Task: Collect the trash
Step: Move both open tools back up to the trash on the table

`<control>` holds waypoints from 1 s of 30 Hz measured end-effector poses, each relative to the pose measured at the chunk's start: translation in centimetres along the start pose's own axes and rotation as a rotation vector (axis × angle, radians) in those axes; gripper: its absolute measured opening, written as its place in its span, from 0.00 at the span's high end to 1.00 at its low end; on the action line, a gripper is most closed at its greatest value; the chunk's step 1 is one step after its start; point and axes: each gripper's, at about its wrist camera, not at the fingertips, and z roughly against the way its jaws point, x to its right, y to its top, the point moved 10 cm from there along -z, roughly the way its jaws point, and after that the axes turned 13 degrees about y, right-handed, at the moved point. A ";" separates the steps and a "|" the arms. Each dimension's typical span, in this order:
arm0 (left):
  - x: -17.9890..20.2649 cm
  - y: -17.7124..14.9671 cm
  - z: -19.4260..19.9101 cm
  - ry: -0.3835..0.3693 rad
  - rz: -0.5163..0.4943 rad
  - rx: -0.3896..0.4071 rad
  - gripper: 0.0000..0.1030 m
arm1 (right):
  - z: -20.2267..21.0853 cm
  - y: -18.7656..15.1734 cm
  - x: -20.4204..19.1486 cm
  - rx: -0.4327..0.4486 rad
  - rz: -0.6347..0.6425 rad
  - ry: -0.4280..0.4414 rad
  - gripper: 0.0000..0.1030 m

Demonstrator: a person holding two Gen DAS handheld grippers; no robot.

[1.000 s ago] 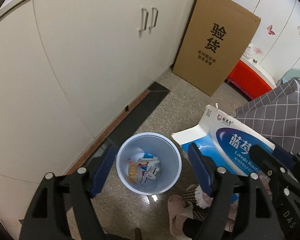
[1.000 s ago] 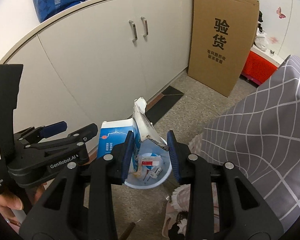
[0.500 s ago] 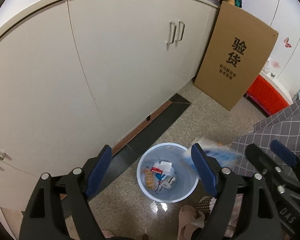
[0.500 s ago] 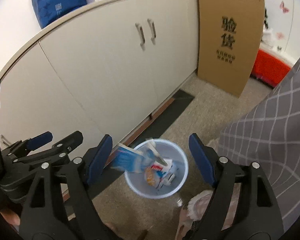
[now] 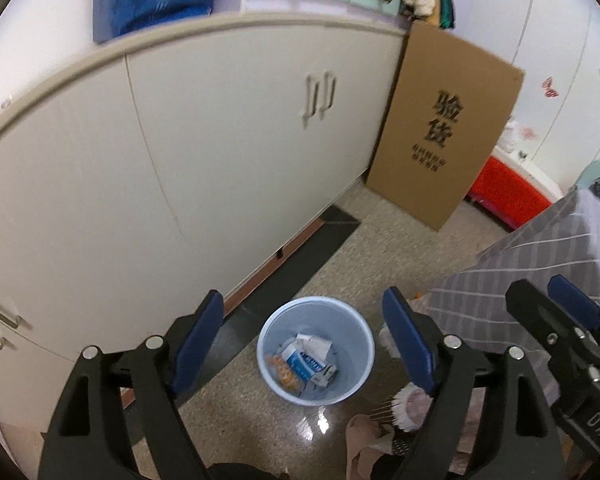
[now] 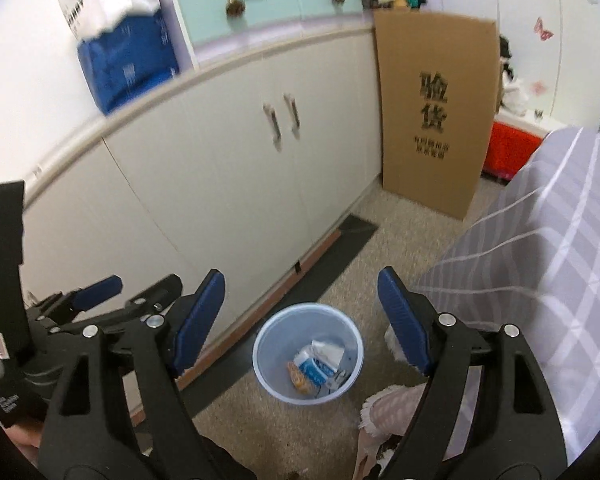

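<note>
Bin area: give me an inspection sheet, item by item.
Surface: speckled floor, dark strip along the cupboard base.
Job's things: pale blue bin upright, holding a blue-and-white packet and other wrappers.
Clutter: slippers on the floor beside the bin.
Grippers: left gripper open, empty; right gripper open, empty, jaws just opened.
Cables: nothing seen.
Surroundings: white cupboard, cardboard sheet leaning by it, red box, checked grey cloth on the right.
</note>
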 end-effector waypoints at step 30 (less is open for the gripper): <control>36.9 -4.8 17.8 -0.476 -0.490 0.114 0.32 | 32.6 -2.8 27.2 0.366 -0.330 -0.446 0.25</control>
